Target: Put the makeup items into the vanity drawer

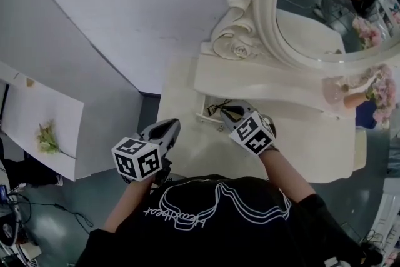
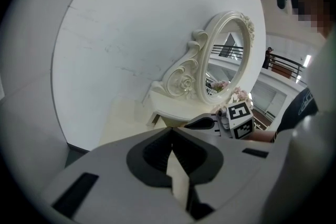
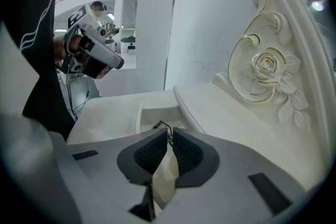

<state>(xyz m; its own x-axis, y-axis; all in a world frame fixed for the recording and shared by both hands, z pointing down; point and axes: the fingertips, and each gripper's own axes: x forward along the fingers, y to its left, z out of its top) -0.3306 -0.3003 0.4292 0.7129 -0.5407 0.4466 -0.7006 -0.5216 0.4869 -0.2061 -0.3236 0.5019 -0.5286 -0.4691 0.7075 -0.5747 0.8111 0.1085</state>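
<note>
The cream vanity table stands against a white wall. Its oval mirror rises at the back, with a carved rose at the lower left of the frame. The drawer below the raised shelf stands open toward me.

My right gripper hangs over the open drawer, angled down into it. Its jaws are closed almost pad to pad, with nothing gripped. My left gripper is at the table's front left corner, apart from the drawer. Its jaws are together and empty.

A thin dark item lies inside the drawer, just beyond my right jaw tips. I cannot tell what kind of makeup item it is.
</note>
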